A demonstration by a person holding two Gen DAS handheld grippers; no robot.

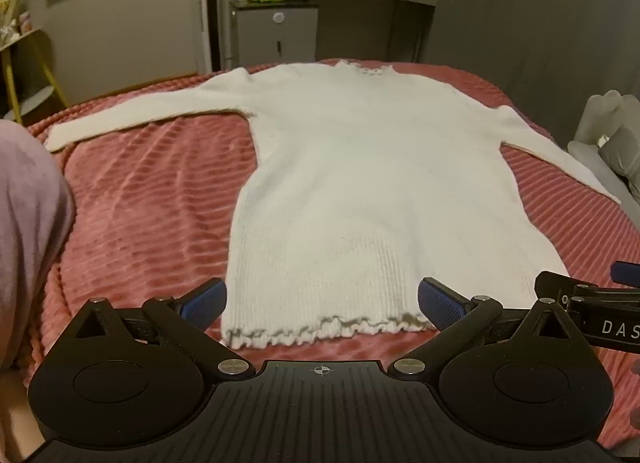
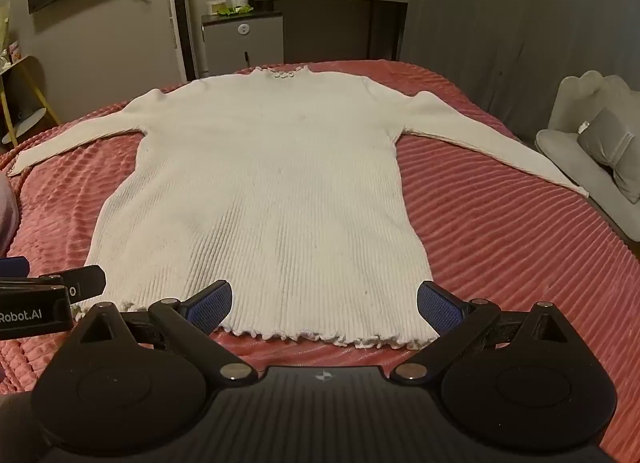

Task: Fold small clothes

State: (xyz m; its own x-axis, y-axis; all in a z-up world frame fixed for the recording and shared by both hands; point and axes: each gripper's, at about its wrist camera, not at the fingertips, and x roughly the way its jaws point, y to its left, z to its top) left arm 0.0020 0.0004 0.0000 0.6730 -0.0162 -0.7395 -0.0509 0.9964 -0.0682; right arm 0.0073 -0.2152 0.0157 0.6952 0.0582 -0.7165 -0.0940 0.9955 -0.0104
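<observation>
Two grippers hover side by side at the near edge of the bed, the left gripper (image 1: 322,305) and right gripper (image 2: 324,305) both spread wide with nothing between their blue pads. Just beyond them a white sweater (image 2: 264,199) lies flat on the pink bedspread (image 2: 500,231). Its length runs near to far, ruffled hem (image 2: 304,337) nearest, collar (image 2: 282,73) farthest, sleeves stretched left and right.

The sweater (image 2: 260,191) lies flat on the bed (image 2: 500,231), collar toward 12 o'clock, sleeves toward 9 and 3 o'clock, hem nearest at 6 o'clock before both hand-held grippers, left hand-held gripper (image 1: 322,305) beside right hand-held gripper (image 2: 324,305).
</observation>
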